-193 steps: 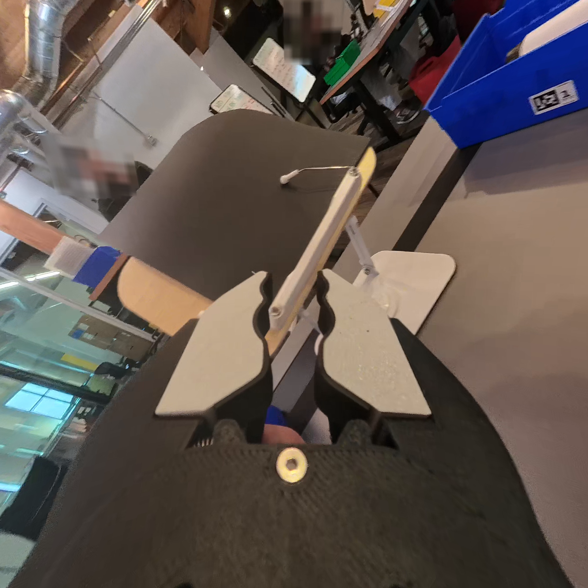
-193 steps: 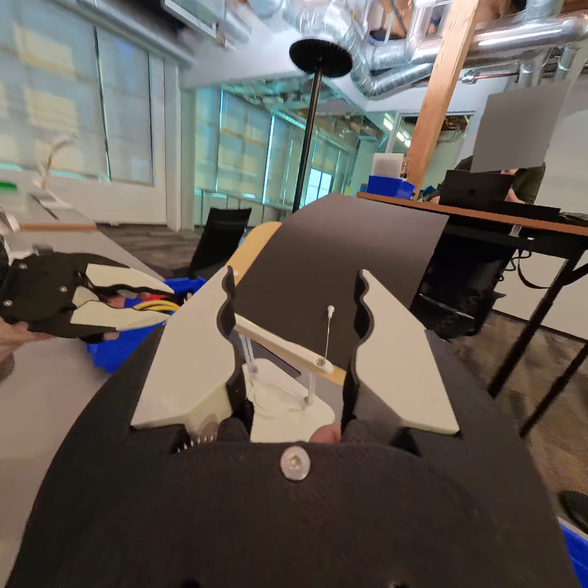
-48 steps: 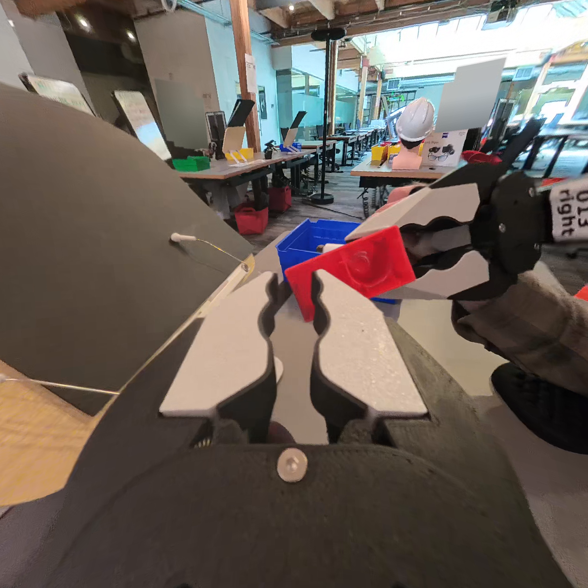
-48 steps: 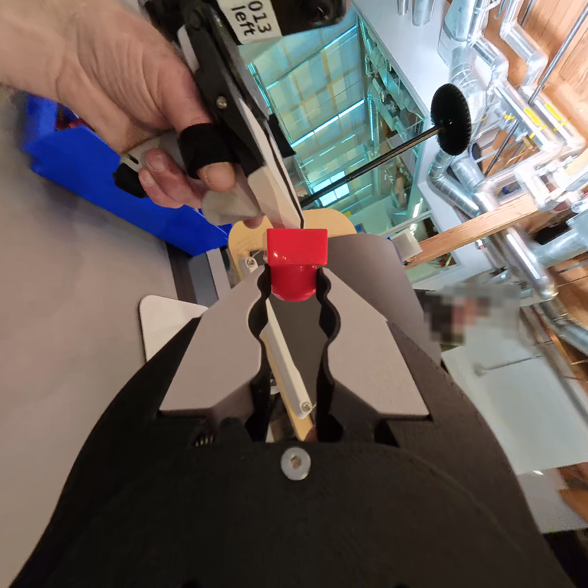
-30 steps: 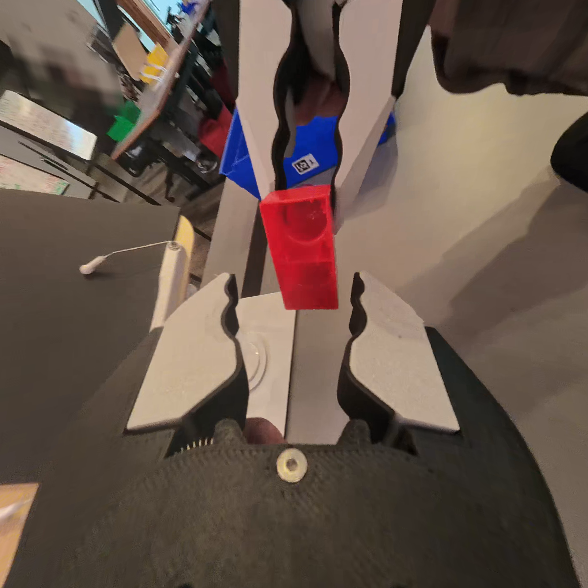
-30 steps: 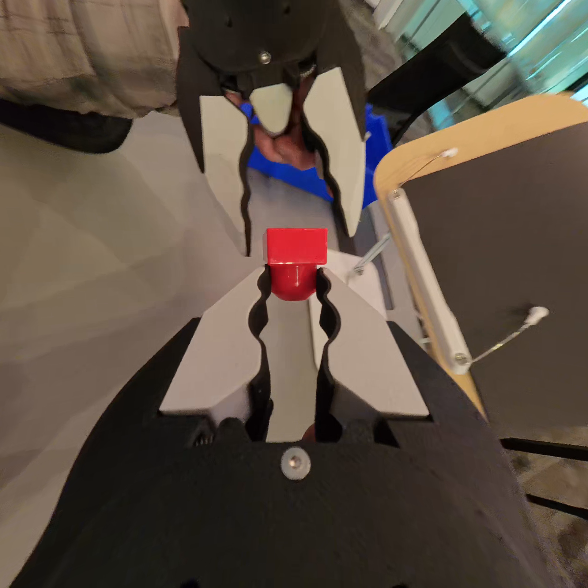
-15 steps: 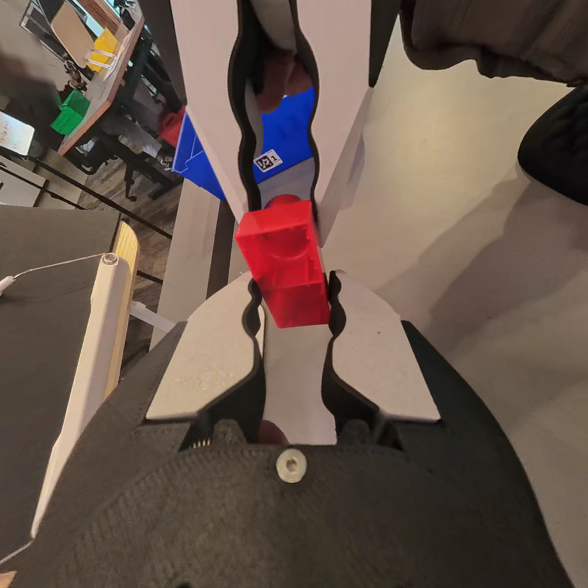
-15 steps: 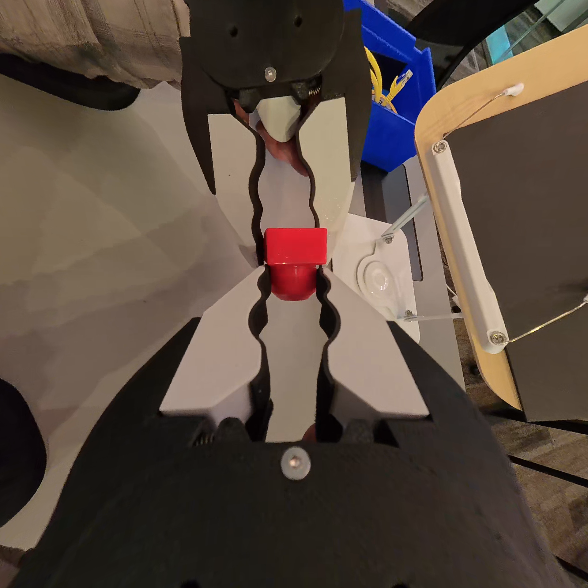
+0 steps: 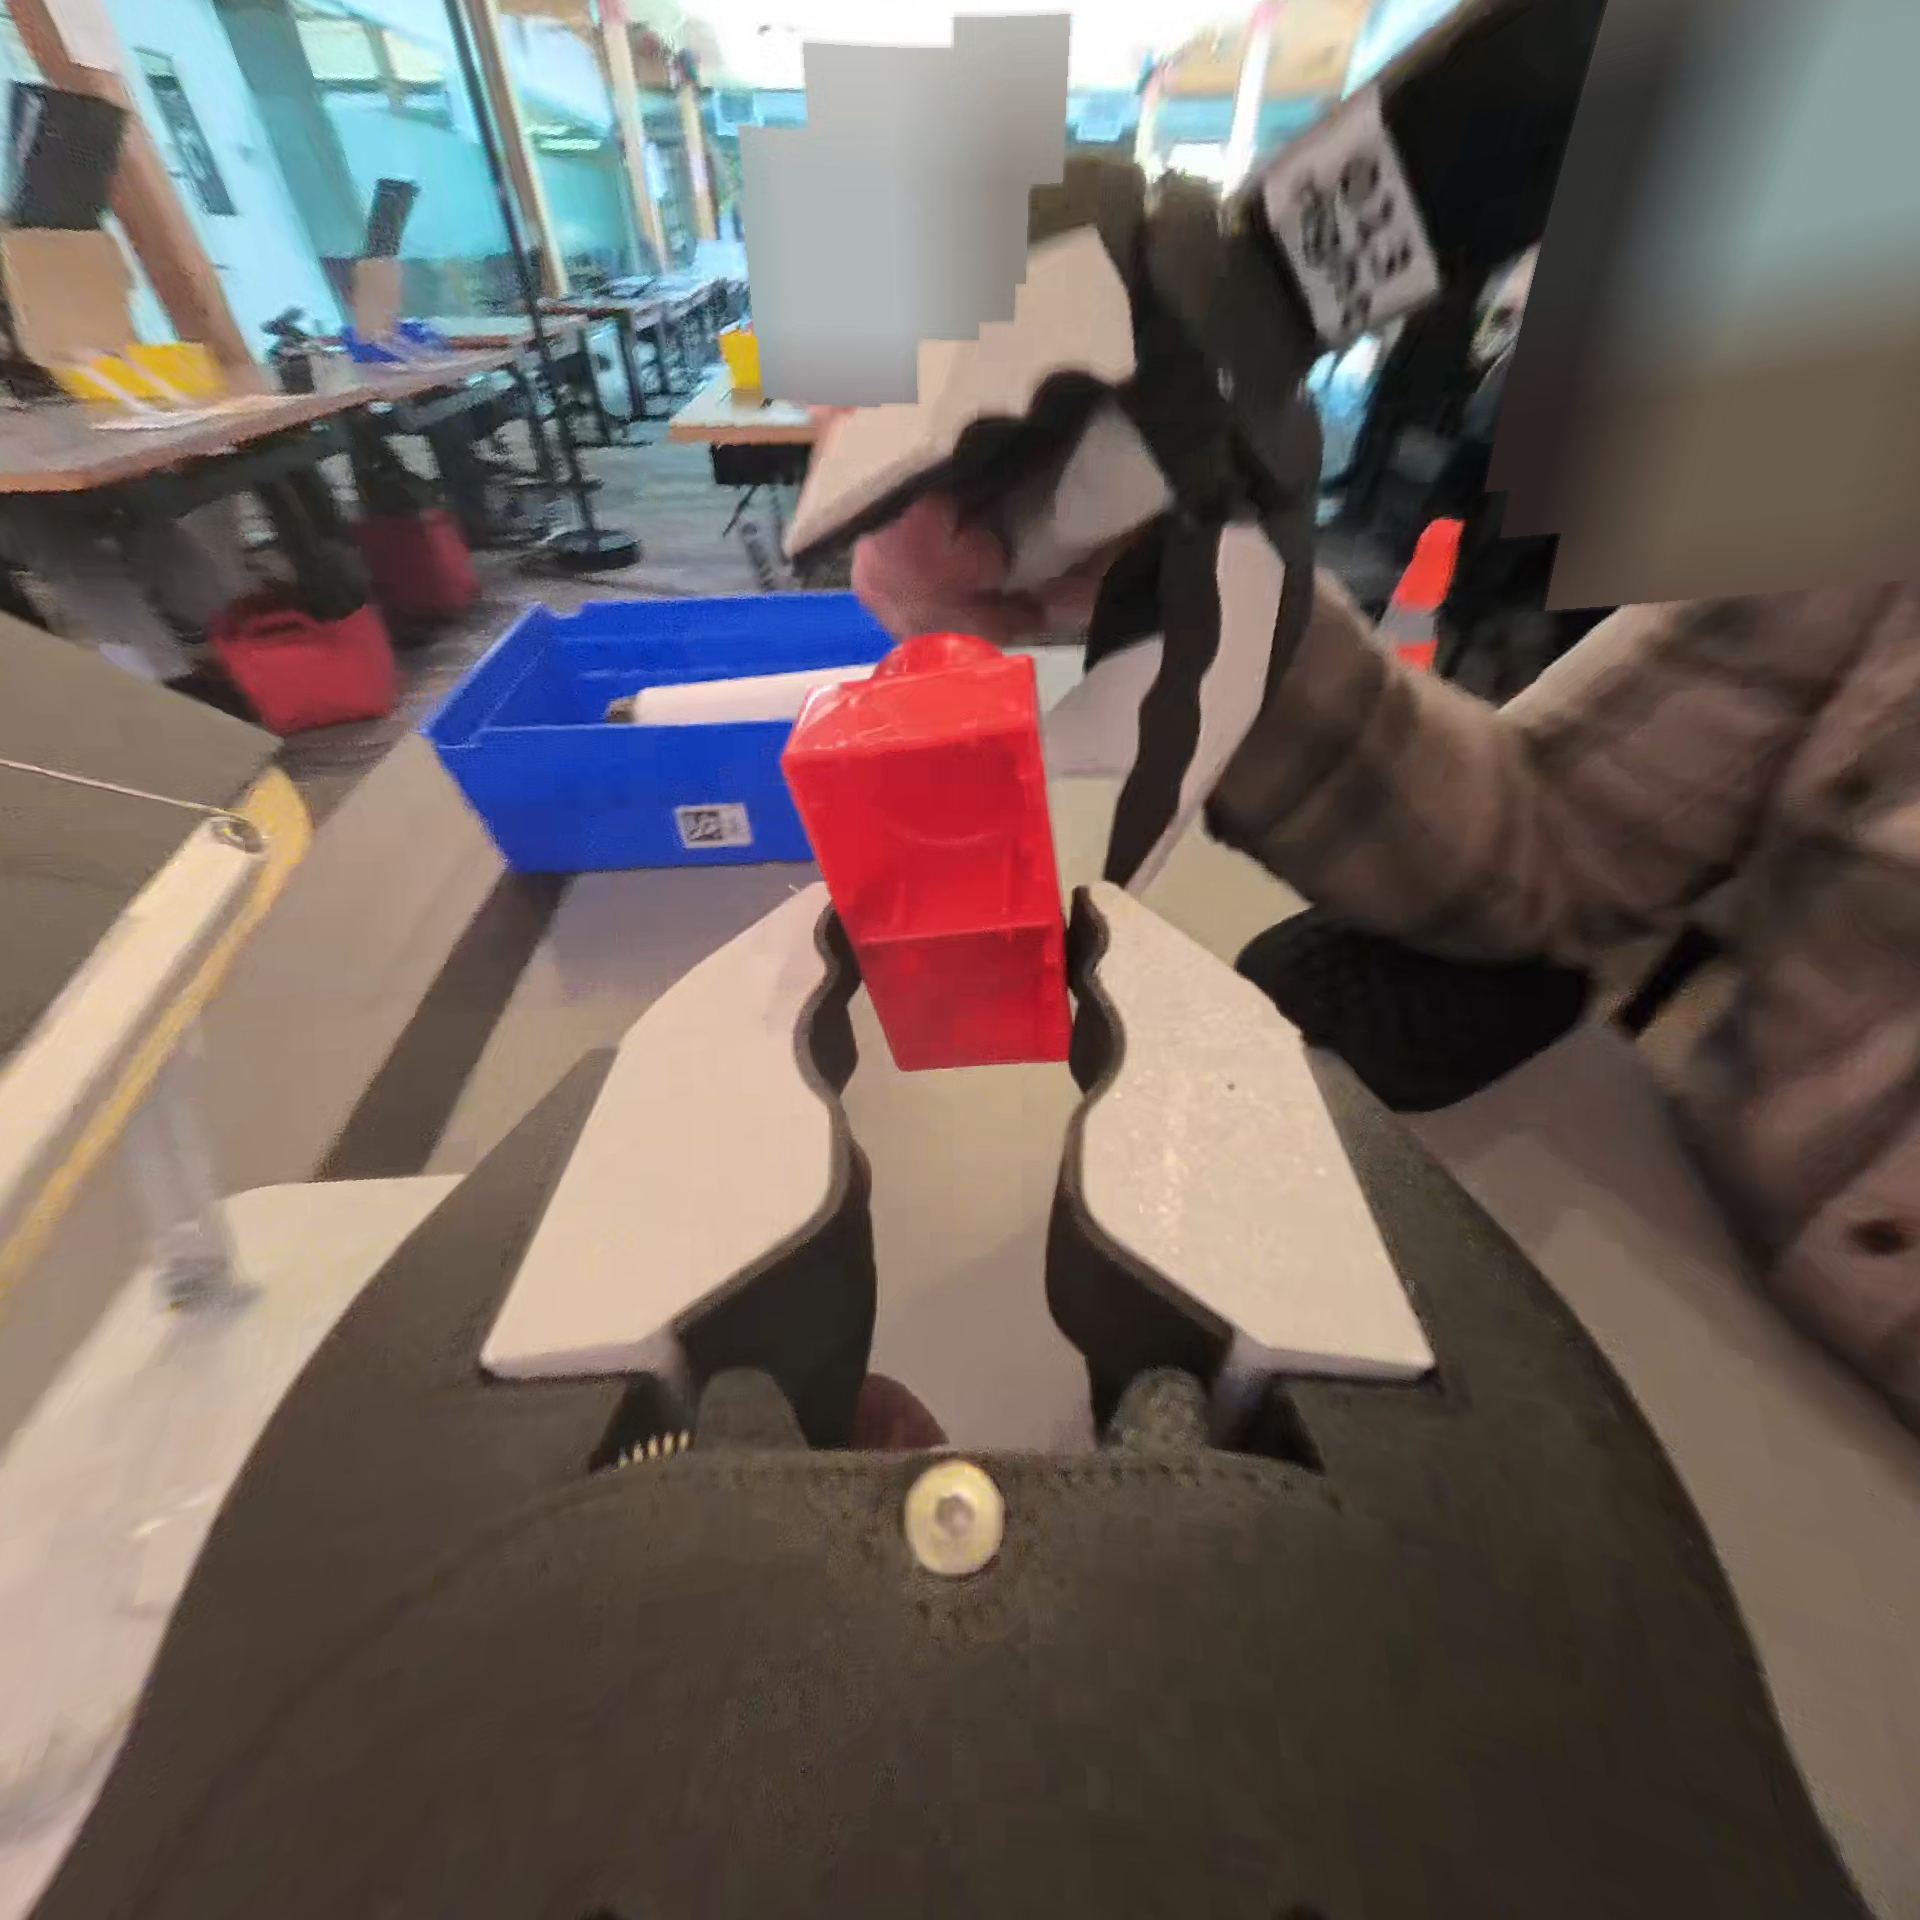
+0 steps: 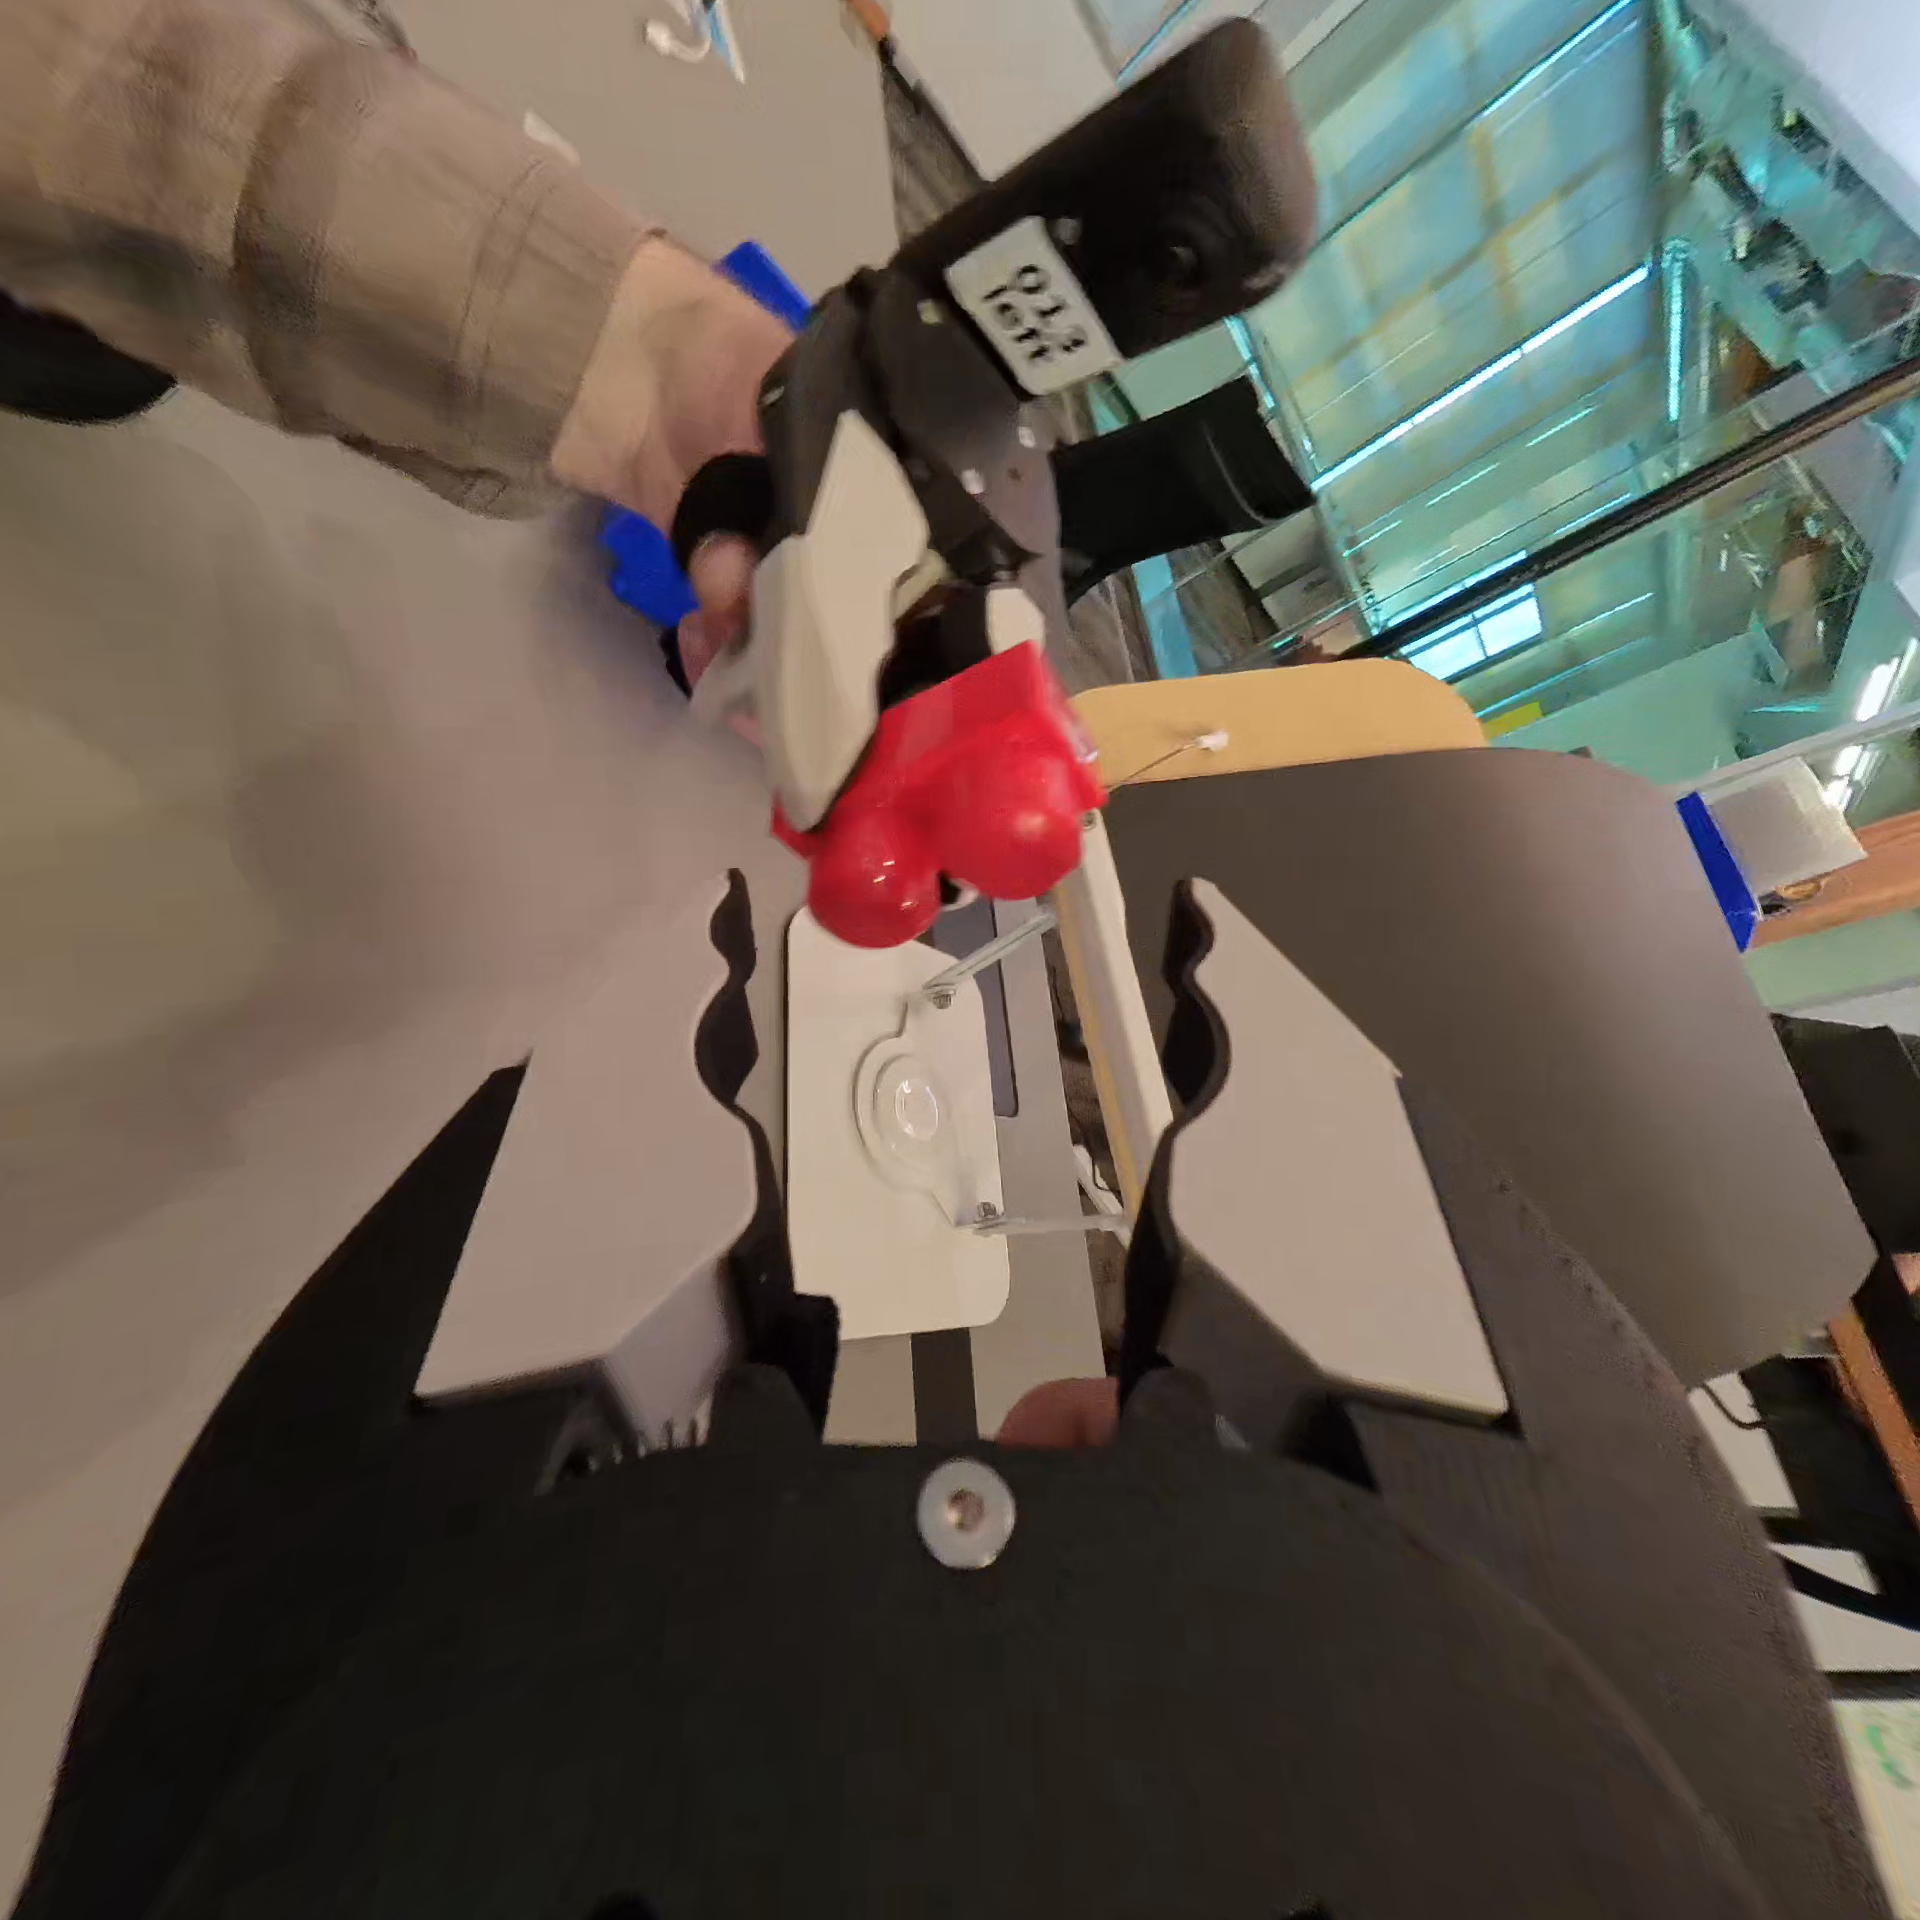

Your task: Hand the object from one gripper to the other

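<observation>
Two grey-faced, black-bodied grippers face each other above a pale grey table (image 9: 1558, 1226). The left gripper (image 9: 951, 935) has its fingers clamped on the lower end of a glossy red plastic building block with round studs (image 9: 935, 831), which stands nearly upright between the wavy fingertips. In the right wrist view the same block (image 10: 956, 790) sits in the far gripper's grip, studs pointing toward the camera. The right gripper (image 10: 956, 904) has its fingers spread well apart with nothing between them, close to the block but not touching it. A blue plastic bin (image 9: 623, 769) holding a white roll (image 9: 727, 698) sits far on the table, and a white base plate (image 10: 894, 1174) lies near the table's edge.
</observation>
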The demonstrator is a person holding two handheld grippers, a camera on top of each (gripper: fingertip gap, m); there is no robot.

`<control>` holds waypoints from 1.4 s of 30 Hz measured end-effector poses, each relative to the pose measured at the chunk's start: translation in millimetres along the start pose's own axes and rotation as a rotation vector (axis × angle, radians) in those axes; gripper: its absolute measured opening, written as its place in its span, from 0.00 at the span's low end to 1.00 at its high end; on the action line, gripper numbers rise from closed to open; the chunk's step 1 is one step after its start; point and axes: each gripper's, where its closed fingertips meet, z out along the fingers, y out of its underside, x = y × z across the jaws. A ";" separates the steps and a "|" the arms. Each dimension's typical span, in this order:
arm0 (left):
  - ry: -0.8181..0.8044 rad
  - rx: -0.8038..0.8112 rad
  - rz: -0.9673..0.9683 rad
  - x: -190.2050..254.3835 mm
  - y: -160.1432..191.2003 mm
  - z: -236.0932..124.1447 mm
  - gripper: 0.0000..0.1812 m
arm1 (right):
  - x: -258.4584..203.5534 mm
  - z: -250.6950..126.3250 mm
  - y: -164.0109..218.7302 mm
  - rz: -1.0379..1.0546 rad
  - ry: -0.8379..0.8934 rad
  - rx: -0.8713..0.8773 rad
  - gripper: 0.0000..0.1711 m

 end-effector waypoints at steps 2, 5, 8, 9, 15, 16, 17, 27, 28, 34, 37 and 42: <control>0.057 0.029 -0.079 2.1 -2.0 -7.5 0.21 | -5.6 8.7 -3.3 -0.045 -0.006 -0.034 0.49; 0.134 0.021 -0.141 8.6 2.7 -12.1 0.21 | -9.6 20.7 -9.2 -0.129 0.014 -0.057 0.51; 0.193 0.023 -0.166 16.3 3.4 -10.4 0.21 | -16.7 31.0 -18.2 -0.183 0.011 -0.041 0.52; 0.216 0.023 -0.169 19.8 3.5 -9.6 0.21 | -19.1 33.9 -20.4 -0.196 0.007 -0.038 0.52; 0.294 0.023 -0.189 29.9 6.3 -9.1 0.21 | -23.2 39.8 -22.7 -0.246 0.006 -0.047 0.43; 0.303 0.026 -0.190 31.3 6.0 -8.8 0.21 | -22.6 38.7 -23.6 -0.252 0.008 -0.045 0.41; 0.310 0.037 -0.194 32.0 4.5 -8.7 0.21 | -22.0 38.1 -24.4 -0.254 0.010 -0.044 0.41; 0.255 0.052 -0.103 32.0 2.2 -3.2 0.27 | -20.0 30.7 -24.8 -0.093 -0.046 0.021 0.41; 0.240 0.047 -0.077 32.9 1.4 -3.1 0.31 | -18.3 27.8 -26.9 -0.060 -0.050 0.050 0.41; 0.069 -0.034 0.115 27.7 -5.6 -11.3 0.43 | -4.0 9.7 -22.3 0.192 -0.094 0.175 0.41; -0.143 -0.088 0.344 13.5 -14.9 -12.9 0.44 | 2.6 3.4 -17.2 0.390 -0.153 0.277 0.41; -0.463 -0.288 0.814 -6.3 -19.6 -2.8 0.45 | 4.1 -1.0 -4.0 0.688 -0.302 0.428 0.41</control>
